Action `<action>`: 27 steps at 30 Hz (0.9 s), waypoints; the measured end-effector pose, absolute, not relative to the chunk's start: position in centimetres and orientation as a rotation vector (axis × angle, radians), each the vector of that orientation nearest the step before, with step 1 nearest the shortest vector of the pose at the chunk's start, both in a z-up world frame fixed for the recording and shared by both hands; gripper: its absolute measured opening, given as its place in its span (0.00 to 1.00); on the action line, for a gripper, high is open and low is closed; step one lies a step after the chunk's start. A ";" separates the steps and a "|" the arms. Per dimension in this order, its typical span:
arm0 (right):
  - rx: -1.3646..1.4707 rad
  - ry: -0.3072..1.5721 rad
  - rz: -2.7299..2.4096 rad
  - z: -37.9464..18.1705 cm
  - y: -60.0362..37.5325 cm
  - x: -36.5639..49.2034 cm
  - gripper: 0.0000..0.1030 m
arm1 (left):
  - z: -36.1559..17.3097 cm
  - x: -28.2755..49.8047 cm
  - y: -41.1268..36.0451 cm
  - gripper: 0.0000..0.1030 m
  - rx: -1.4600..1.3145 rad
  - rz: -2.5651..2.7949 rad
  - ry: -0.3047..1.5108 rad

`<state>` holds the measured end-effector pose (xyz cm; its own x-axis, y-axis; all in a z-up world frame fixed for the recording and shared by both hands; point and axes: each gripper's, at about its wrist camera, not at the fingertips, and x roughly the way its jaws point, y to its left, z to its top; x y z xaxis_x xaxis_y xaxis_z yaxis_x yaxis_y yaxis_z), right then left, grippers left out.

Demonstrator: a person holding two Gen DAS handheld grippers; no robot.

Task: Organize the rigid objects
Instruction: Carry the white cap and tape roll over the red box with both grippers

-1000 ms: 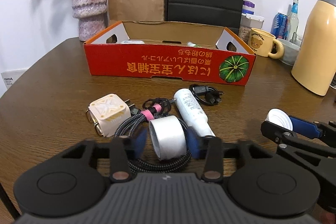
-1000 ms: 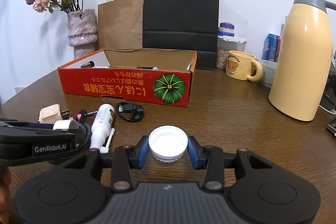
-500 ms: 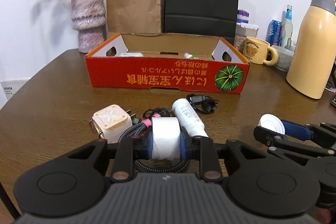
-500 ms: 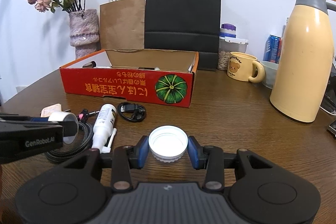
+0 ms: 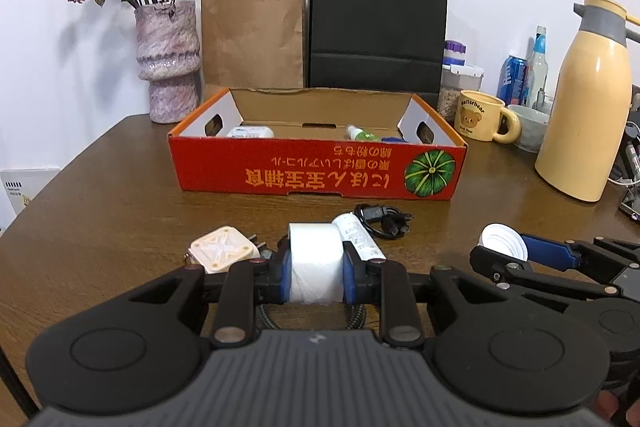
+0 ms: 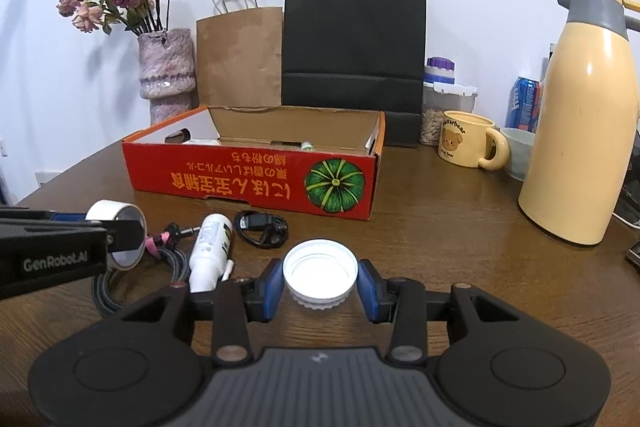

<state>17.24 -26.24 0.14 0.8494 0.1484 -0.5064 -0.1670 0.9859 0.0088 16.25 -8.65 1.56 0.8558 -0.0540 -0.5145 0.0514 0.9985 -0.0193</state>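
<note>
Two hand-held grippers over a wooden tabletop (image 5: 100, 211), each already loaded for the sorting task. The left gripper (image 5: 314, 275) is clamped on a roll of white tape (image 5: 315, 267), its blue pads pressed against the roll's two flat sides and the roll lifted clear of the tabletop. The right gripper (image 6: 319, 281) holds a white jar lid (image 6: 319, 275) between its pads, open side up, also above the tabletop. The red cardboard box (image 5: 316, 171), standing near the far side with a few small items inside, appears to be the collecting place. Loose things remain in front of it: a cream plug adapter (image 5: 222, 253), a braided cable (image 6: 120, 291), a white bottle (image 6: 210, 251) lying on its side, and a small black cable (image 5: 382, 221). Judged step: both pickups are complete and the carry to the box is in hand. The next move calls for taking each item over the box's near wall, clearing its rim and the other gripper, then releasing low inside, away from what already lies there.
</note>
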 end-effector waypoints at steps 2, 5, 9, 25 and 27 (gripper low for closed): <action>-0.036 0.524 0.167 0.4 -26.1 17.3 0.38 | 1.8 16.2 -8.4 0.24 -0.006 -0.056 0.536; -0.037 0.518 0.167 0.7 -25.9 17.4 0.38 | 2.3 16.1 -8.1 0.24 -0.005 -0.057 0.523; -0.039 0.509 0.167 1.2 -25.5 17.7 0.38 | 2.9 16.1 -7.6 0.24 -0.004 -0.059 0.510; -0.058 0.457 0.176 3.6 -23.4 19.6 0.38 | 5.3 17.7 -6.1 0.24 0.004 -0.046 0.452; -0.062 0.448 0.177 3.9 -23.1 19.9 0.38 | 5.5 18.1 -6.0 0.24 0.004 -0.044 0.445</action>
